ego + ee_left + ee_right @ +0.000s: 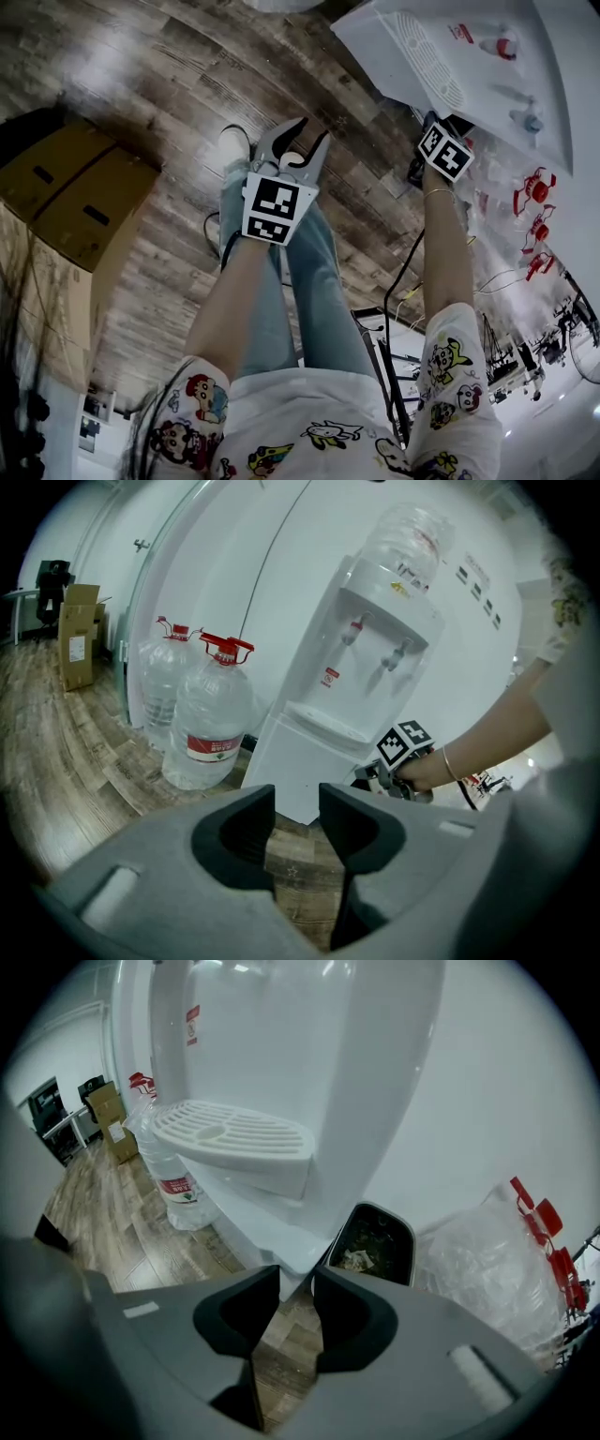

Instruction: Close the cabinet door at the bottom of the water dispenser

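Head view looks steeply down; left gripper view faces the water dispenser (375,667) from farther back, right gripper view close beside its drip tray (234,1138) (all three share the dispenser).

A brown wooden floor (169,84) is seen. A white water dispenser (375,649) is stood on it, with two big water bottles (211,719) just beside it. Cardboard boxes (70,192) and a black bin (375,1241) are set there too.

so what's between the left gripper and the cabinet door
Just bare wood floor, in the left gripper view, from left gripper to cabinet door.
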A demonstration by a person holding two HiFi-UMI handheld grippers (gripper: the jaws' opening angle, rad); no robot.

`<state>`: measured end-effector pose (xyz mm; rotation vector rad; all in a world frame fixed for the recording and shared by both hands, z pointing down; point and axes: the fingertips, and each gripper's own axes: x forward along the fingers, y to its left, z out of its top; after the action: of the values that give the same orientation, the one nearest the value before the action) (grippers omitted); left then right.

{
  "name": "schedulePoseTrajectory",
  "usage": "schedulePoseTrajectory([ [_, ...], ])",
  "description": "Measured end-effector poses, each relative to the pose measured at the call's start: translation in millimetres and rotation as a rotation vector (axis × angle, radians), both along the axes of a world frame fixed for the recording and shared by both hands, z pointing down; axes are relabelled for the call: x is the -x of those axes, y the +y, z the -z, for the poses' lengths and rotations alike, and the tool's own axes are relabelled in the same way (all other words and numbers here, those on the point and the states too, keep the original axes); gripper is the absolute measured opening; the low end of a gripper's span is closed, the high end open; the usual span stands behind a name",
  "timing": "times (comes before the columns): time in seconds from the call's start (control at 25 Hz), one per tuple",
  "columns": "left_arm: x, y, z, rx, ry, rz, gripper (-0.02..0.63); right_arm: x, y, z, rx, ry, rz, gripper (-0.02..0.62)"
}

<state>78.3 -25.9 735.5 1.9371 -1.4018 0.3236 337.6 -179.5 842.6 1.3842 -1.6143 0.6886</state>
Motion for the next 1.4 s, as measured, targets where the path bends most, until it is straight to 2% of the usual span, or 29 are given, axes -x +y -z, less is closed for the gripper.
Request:
schedulePoseTrajectory([
  [0.52,-5.1,-3.0,-0.2,-0.004,-0.012,-0.009,0.141,-12.3,-25.4,3.8,-0.036,0.014,-0.002,0.11],
  [0.84,-1.6,-2.7,10.3,-0.006,-0.018,0.008,0.141,-6.9,-17.6,12.3,-0.021,0.023,0.013,0.117],
  [1.12,7.8,-14.8,50.9,-0.041,-0.04,0.019,0.141,13.8,1.6,38.6,0.004,-0.007,0.02,0.117],
  [1.4,22.9,-22.7,110.8,-0.09,-0.069,0.017,0.141,54.9,14.8,89.9,0.003,-0.06,0.095,0.121],
])
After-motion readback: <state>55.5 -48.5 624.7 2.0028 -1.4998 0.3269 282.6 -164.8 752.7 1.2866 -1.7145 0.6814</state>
